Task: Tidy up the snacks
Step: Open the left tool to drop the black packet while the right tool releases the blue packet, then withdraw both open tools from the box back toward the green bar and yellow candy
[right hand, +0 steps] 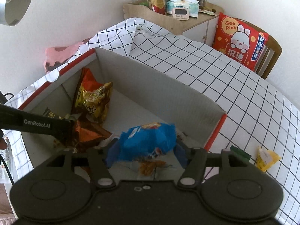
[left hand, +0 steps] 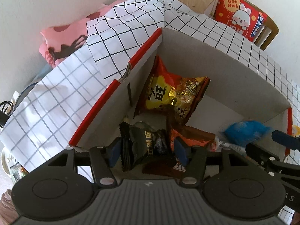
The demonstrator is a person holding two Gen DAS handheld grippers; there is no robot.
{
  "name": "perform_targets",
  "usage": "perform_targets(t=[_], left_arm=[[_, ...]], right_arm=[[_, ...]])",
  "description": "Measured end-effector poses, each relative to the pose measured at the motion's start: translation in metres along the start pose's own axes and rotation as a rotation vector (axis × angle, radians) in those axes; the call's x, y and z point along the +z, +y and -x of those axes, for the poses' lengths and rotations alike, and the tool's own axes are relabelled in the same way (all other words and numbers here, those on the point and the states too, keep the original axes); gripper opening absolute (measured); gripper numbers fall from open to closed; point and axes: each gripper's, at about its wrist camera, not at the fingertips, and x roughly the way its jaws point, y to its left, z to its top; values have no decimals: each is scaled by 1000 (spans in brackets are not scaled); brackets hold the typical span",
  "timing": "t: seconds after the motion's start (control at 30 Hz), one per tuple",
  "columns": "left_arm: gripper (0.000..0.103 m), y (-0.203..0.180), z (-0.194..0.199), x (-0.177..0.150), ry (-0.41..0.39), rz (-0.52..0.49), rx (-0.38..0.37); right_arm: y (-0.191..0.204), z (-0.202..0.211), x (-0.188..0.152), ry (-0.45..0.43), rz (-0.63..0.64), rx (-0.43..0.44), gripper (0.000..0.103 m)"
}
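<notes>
A red-edged cardboard box (left hand: 221, 60) (right hand: 159, 82) sits on the grid-patterned tablecloth. Inside, a yellow-red snack bag (left hand: 168, 93) (right hand: 91, 97) leans in the far corner, with an orange packet (left hand: 189, 136) (right hand: 88, 133) below it. My left gripper (left hand: 148, 150) hangs over the box with a black snack packet (left hand: 144, 144) between its open fingers. My right gripper (right hand: 146, 153) is shut on a blue snack bag (right hand: 150, 138) (left hand: 243, 133), held just above the box floor. The left gripper's arm (right hand: 35, 123) shows in the right wrist view.
A small yellow packet (right hand: 266, 158) and a dark green packet (right hand: 241, 154) lie on the cloth right of the box. A red "Get Rich" cushion (right hand: 240, 41) rests on a chair. A wooden shelf (right hand: 168, 15) holds bottles and tissues. A pink cloth (left hand: 61, 39) lies behind.
</notes>
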Motion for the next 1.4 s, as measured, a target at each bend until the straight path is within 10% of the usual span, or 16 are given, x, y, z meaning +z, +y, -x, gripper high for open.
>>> perform_targets(t=[0.7,1.4], left_arm=[[77,-5,67,-23,-153,8,-88],[102,-106,134,-78,-309,-175,-285]], right_arm=[[-11,69,-15,-132,-83,95,95],[-89,162,-79,-241,-173,58,103]])
